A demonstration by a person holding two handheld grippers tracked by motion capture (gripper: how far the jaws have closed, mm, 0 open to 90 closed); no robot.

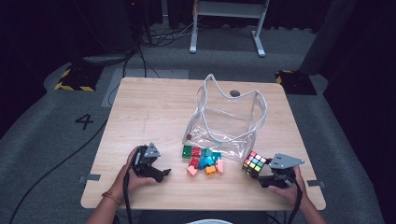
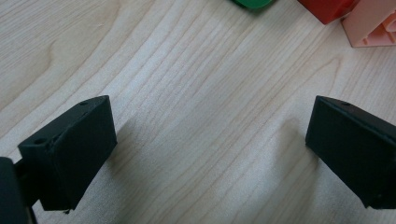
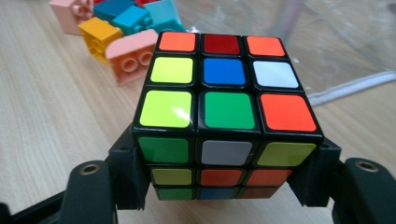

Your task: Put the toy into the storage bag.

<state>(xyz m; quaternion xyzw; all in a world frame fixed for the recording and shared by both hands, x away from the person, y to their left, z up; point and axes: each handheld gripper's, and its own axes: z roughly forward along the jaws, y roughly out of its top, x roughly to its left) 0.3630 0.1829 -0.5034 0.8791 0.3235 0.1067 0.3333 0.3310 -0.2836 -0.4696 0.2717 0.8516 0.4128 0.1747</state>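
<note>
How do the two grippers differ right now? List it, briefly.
1. The left gripper has its jaws wide apart with bare table between them; the right gripper has its jaws pressed on the puzzle cube.
2. The left gripper sits left of the toy bricks; the right gripper sits to their right, near the clear bag.
Shared: both are black, hand-held, and low over the table.

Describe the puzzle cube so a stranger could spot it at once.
Start at the clear plastic bag in the middle of the wooden table. Just off its near right corner sits the puzzle cube, clamped in the right gripper. Unlike the single-colour toy bricks beside it, each face is a grid of mixed colours.
</note>
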